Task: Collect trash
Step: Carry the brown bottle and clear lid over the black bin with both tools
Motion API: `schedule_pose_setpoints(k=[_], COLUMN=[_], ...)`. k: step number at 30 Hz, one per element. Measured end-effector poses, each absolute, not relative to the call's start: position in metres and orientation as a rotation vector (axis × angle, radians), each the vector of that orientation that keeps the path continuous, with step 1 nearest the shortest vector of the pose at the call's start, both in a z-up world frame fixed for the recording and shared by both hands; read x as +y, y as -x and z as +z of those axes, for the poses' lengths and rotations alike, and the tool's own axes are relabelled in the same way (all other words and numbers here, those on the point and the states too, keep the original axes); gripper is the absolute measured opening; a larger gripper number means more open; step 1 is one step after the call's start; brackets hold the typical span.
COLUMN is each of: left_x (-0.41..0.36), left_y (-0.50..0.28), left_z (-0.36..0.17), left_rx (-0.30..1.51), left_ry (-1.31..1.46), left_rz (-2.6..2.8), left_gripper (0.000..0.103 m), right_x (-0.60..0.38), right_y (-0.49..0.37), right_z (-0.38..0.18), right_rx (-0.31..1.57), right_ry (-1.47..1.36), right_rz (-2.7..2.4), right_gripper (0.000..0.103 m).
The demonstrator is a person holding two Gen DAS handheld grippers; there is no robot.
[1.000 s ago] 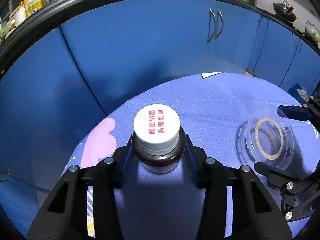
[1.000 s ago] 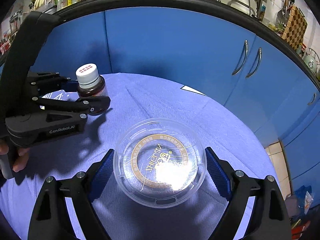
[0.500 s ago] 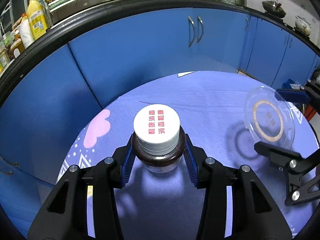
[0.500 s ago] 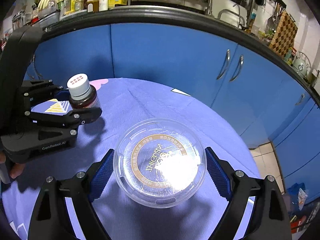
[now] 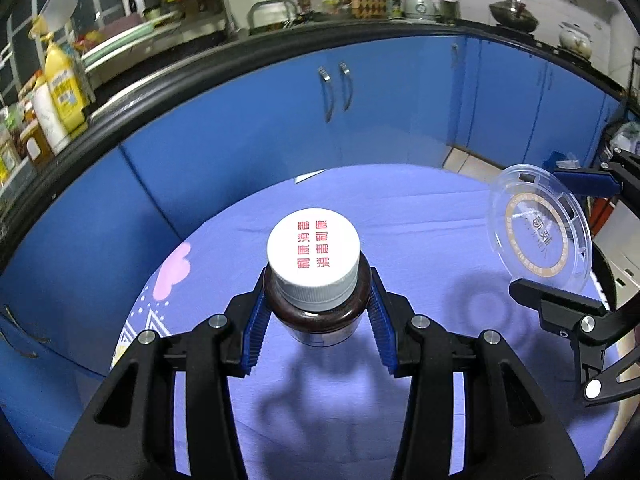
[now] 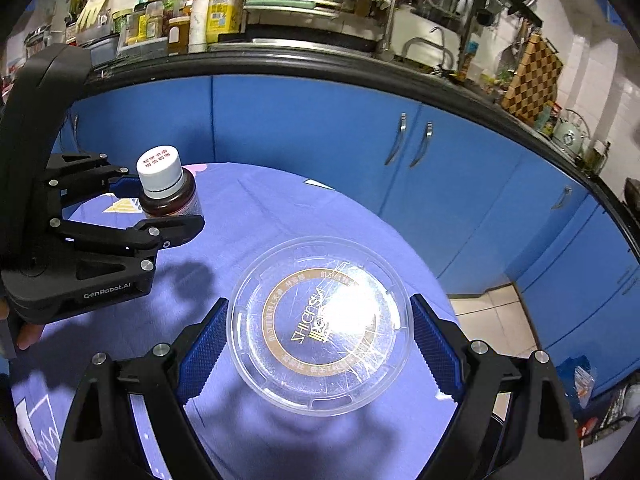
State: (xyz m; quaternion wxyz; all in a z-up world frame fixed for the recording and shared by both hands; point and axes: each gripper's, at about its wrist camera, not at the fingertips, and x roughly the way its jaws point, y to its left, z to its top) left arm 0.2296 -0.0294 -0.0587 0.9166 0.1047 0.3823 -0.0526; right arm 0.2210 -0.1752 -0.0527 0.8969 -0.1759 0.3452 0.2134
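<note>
On my left gripper (image 5: 318, 316) I read "GenRobot.AI" on the housing; its blue pads are closed narrowly on the dark brown glass bottle (image 5: 316, 304), whose white ribbed cap (image 5: 313, 258) carries red Chinese characters, held above the purple tablecloth (image 5: 420, 216). My right gripper (image 6: 320, 336), spread wide, clamps the clear round plastic lid (image 6: 320, 326) by its rim, gold ring printed "SHICHISIA", roughly.

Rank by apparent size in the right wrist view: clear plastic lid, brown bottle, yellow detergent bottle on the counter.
1. Clear plastic lid, largest in frame, though it sits right at the camera.
2. Brown bottle with white cap.
3. Yellow detergent bottle, close to the brown bottle in apparent size and far back on the counter, so true order is unsure.
</note>
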Motion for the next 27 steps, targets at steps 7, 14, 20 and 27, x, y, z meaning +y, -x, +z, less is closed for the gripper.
schedule_pose_setpoints(k=[7, 14, 20, 27], left_x=[-0.063, -0.103, -0.136, -0.179], left_y=[-0.221, -0.21, -0.204, -0.199], left_z=[-0.041, -0.027, -0.021, -0.019], left_rx=[0.753, 0.719, 0.699, 0.683], left_ry=[-0.252, -0.298, -0.337, -0.383], left_rz=[-0.138, -0.176, -0.212, -0.257], left_gripper=[0.047, 0.047, 0.047, 0.047], right_x=[-0.213, -0.247, -0.281, -0.313], right_y=[-0.203, -0.185, -0.172, -0.162], right_z=[-0.036, -0.026, -0.017, -0.013], right_rx=[0.687, 0.665, 0.648, 0.64], right_ry=[0.338, 0.321, 0.294, 0.268], right_rz=[0.397, 0.356, 0.313, 0.274], right_gripper=[0.085, 0.085, 0.085, 0.085])
